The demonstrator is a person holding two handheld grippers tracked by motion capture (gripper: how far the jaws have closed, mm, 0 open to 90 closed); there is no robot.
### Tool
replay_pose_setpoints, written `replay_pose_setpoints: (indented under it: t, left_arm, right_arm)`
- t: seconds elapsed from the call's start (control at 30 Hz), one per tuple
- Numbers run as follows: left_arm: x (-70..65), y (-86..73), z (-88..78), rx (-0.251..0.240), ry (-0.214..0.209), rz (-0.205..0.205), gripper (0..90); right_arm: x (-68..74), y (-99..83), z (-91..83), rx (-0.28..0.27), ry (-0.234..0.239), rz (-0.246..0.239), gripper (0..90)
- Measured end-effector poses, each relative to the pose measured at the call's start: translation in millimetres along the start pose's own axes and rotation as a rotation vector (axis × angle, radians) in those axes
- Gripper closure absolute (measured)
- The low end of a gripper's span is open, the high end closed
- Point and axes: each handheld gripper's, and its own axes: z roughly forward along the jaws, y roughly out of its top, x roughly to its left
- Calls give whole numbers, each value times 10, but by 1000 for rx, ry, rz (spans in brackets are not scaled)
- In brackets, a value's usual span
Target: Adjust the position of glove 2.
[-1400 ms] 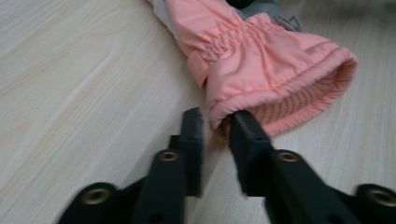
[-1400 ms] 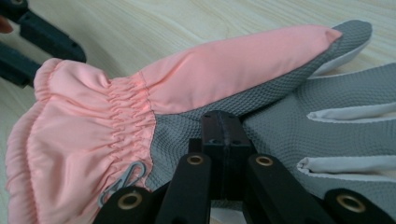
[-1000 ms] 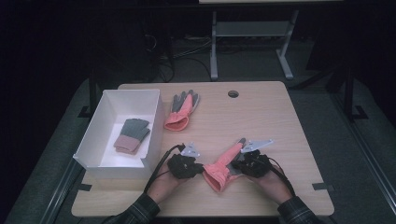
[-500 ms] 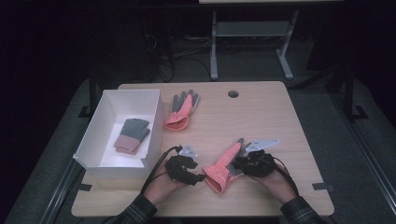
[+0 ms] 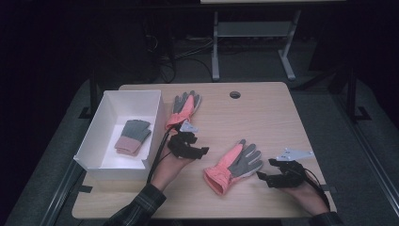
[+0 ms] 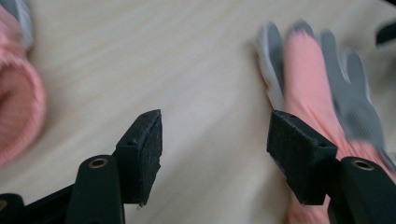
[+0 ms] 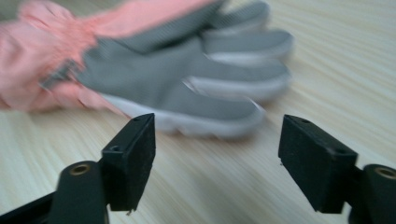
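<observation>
A pink glove with a grey palm (image 5: 234, 165) lies flat in the middle of the table, fingers pointing away. My left gripper (image 5: 200, 149) hovers to its left and my right gripper (image 5: 266, 178) to its right. Both have just been opening their jaws, and nothing is between them. In the right gripper view the glove (image 7: 187, 79) lies just beyond the open gripper (image 7: 217, 158). In the left gripper view a glove of the same kind (image 6: 322, 88) lies past one jaw of the open gripper (image 6: 215, 154). A second such glove (image 5: 183, 109) lies farther back.
A white open box (image 5: 101, 122) stands at the table's left edge with a folded pair of gloves (image 5: 132, 136) inside. A round cable hole (image 5: 235, 94) sits near the far edge. A pink cuff (image 6: 18, 112) shows at the left gripper view's edge.
Both grippers were shut on the middle glove and have let it go. The left has moved up and to the left, the right has moved to the right. The glove now lies spread flat.
</observation>
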Motion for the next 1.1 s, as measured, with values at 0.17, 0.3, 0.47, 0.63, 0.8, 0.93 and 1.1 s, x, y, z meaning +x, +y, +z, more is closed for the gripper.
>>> replay_pose_setpoints:
  t: [0.17,0.3,0.47,0.63,0.8,0.93,1.1]
  left_arm:
    - [222,194,127,-12,64,-28,353]
    - [434,357,222,-22,111,-84,350]
    - [654,509,312,2,186,-78,351]
    - [863,585,385,-10,241,-102,363]
    - [1040,645,519,-5,280,-153,374]
    - [1159,661,614,3,324,-169,383]
    - [1263,620,760,57,344,-194,427]
  right_arm:
    - [-107,-82,-44,6,-23,15,250]
    - [-173,-116,-34,15,-42,28,223]
    - [-201,-150,12,28,-55,29,189]
    - [-194,-162,42,34,-64,10,179]
    - [-192,-171,59,40,-65,13,173]
    - [-201,-187,71,43,-65,6,169]
    - [-193,-191,98,52,-55,11,164]
